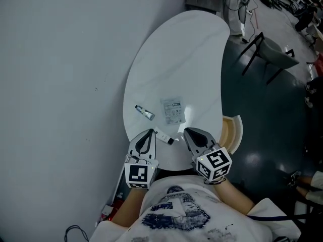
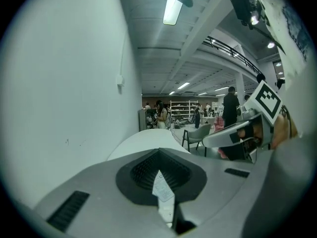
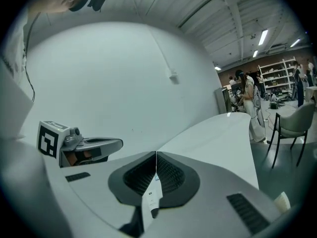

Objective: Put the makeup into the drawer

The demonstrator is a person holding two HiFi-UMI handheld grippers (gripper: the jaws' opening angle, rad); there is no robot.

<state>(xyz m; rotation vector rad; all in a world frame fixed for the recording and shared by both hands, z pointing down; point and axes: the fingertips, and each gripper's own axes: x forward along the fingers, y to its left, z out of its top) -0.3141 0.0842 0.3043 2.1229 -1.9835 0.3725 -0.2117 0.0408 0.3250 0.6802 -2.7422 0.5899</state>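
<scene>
Fingers (image 2: 136, 172) of the left gripper (image 2: 159, 151) are seen pressed together at their tips, with nothing clamped between them. Through the slit beneath the tips a white tube (image 1: 164, 136) with a black cap is glimpsed on the surface below. Fingers (image 3: 173, 175) of the right gripper (image 3: 156, 153) are likewise closed tip to tip, and nothing is held by them. A strip of white printed material is seen through the slit under them, but which item it belongs to cannot be told.

In the head view both grippers are found side by side over the near edge of a white oval table (image 1: 176, 49), each topped by its marker cube. The white tube is laid on the tabletop between the two grippers' tips, just beside the left one; whether it is touched cannot be told. Farther in, a small tube (image 1: 145, 112) is laid at a slant on the wall side. A flat printed sachet (image 1: 173, 111) is laid near it on the right, apart from it.

The table is set against a pale wall (image 1: 60, 84). A tan curved piece (image 1: 233, 132) is seen at the table's right edge, near the right gripper. A grey chair (image 1: 275, 52) is stood on the dark floor (image 1: 262, 115) beyond.
</scene>
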